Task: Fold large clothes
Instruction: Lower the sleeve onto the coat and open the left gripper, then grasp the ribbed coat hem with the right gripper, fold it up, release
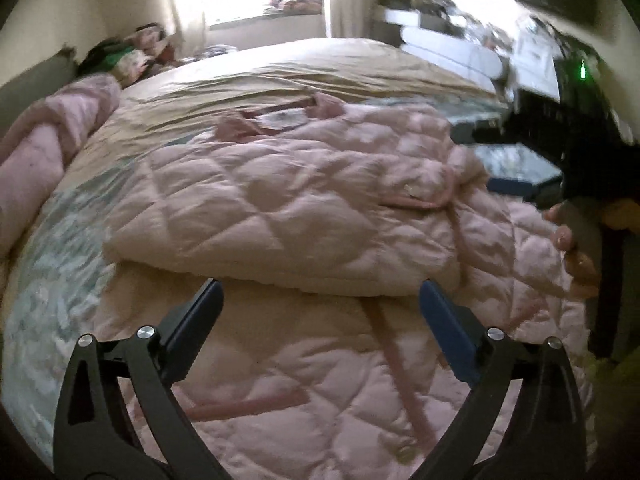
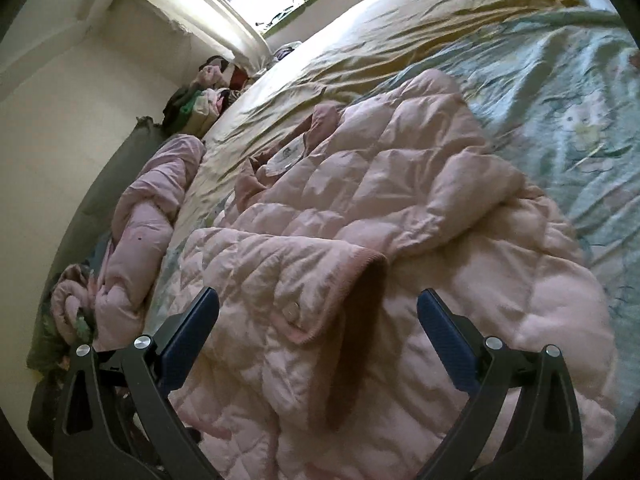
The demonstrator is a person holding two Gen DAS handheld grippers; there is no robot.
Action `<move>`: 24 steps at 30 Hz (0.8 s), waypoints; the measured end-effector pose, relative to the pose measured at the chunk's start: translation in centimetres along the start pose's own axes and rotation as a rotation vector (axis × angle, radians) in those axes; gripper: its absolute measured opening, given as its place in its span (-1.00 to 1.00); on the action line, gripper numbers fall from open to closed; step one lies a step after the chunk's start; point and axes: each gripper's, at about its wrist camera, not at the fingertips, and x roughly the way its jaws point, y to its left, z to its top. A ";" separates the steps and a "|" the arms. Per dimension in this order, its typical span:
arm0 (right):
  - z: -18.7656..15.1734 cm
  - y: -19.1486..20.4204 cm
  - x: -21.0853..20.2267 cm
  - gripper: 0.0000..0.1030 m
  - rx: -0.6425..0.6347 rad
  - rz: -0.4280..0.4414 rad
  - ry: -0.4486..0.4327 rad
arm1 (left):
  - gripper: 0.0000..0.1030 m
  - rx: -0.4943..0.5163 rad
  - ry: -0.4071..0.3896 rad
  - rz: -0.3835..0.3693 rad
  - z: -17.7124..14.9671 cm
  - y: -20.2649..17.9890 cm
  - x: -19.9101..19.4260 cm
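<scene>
Only left wrist view, right gripper (image 1: 516, 160), hand (image 1: 572, 248), pink jacket (image 1: 280, 200).

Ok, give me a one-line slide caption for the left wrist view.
Open left gripper above a partly folded pink quilted jacket on the bed, right gripper at the frame's right edge.

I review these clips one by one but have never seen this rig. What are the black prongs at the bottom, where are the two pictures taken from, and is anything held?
No robot here: a person carries a two-finger gripper in each hand, each with a camera looking along its fingers. One picture is from the left gripper, the other from the right gripper; the prongs are their fingers. Both stand open and hold nothing. On the bed lies a pink quilted jacket, partly folded. The left view also shows the person's hand on the other tool.
</scene>
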 end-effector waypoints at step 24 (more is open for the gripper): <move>2.5 7.0 2.5 -0.88 -0.317 -0.038 -0.063 | 0.79 -0.336 -0.128 0.160 -1.8 13.2 -3.6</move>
